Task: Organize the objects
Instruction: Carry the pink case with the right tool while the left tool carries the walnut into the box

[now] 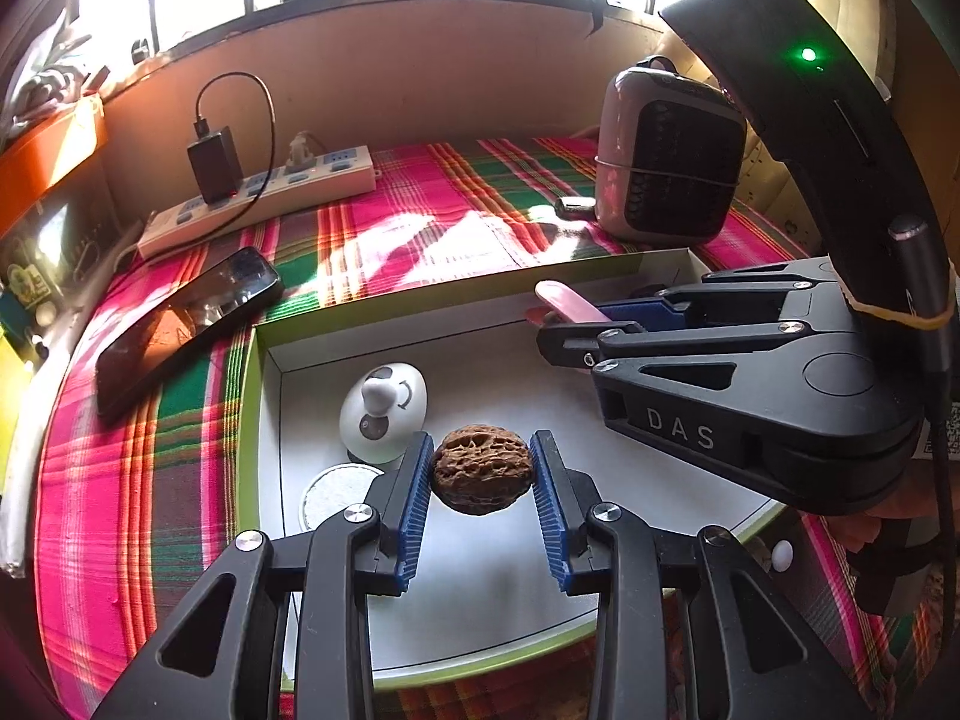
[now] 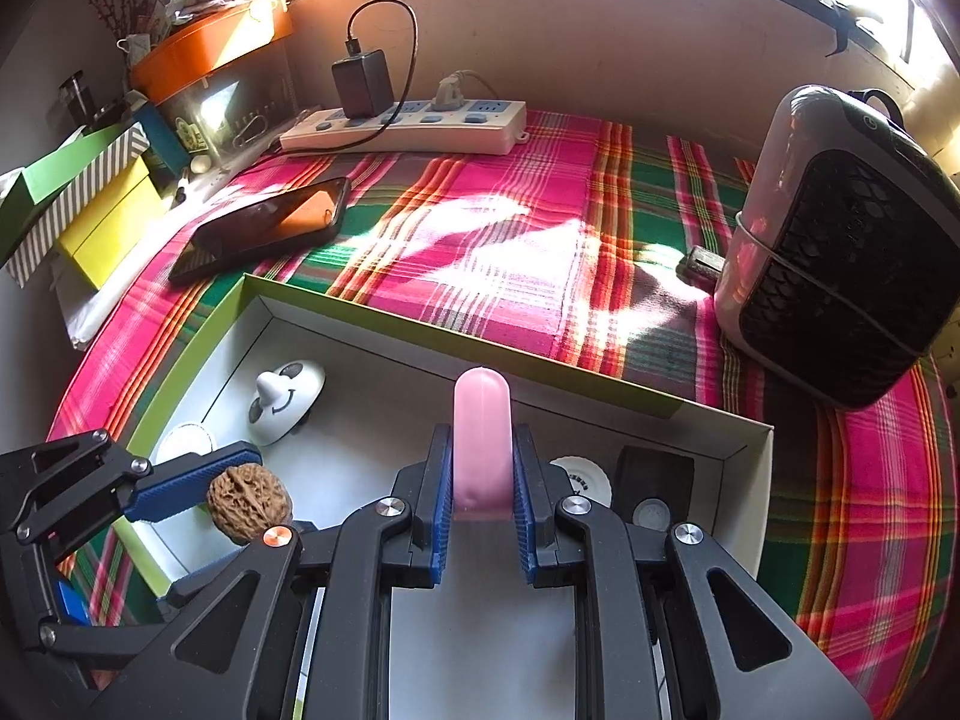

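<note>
Left gripper (image 1: 483, 468) pinches walnut (image 1: 483, 469): hard, light, grippy shell. Right gripper (image 2: 482, 483) clamps pink tube (image 2: 482, 438): smooth, probably slippery.

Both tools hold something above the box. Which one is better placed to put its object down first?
Probably left. The left tool holds the walnut over bare floor of the box. The right tool, holding the pink tube, hangs over small items.

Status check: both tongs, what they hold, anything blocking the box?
Left tongs shut on walnut. Right tongs shut on pink tube. Both over open box. Nothing blocking.
</note>
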Tool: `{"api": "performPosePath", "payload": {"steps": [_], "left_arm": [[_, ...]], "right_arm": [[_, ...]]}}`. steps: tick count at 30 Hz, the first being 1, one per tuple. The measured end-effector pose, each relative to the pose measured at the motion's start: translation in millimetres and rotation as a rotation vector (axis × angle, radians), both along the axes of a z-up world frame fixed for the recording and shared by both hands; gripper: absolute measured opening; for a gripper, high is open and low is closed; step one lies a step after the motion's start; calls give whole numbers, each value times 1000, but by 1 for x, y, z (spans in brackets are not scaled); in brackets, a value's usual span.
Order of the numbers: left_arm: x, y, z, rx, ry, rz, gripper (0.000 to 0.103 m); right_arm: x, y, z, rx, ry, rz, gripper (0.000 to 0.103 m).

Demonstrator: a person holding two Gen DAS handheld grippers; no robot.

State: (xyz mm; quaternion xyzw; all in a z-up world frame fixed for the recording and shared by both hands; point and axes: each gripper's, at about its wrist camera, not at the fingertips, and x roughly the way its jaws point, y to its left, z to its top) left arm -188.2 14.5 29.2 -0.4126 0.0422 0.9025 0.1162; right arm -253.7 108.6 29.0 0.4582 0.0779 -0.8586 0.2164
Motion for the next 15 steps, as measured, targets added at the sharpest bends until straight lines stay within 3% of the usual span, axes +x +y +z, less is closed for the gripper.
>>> {"api": "performPosePath", "payload": {"steps": [15], "left_arm": [[-4, 2, -3, -47, 18, 4, 31]], "right_arm": [[-1, -9, -4, 48, 18, 14, 19]]}}
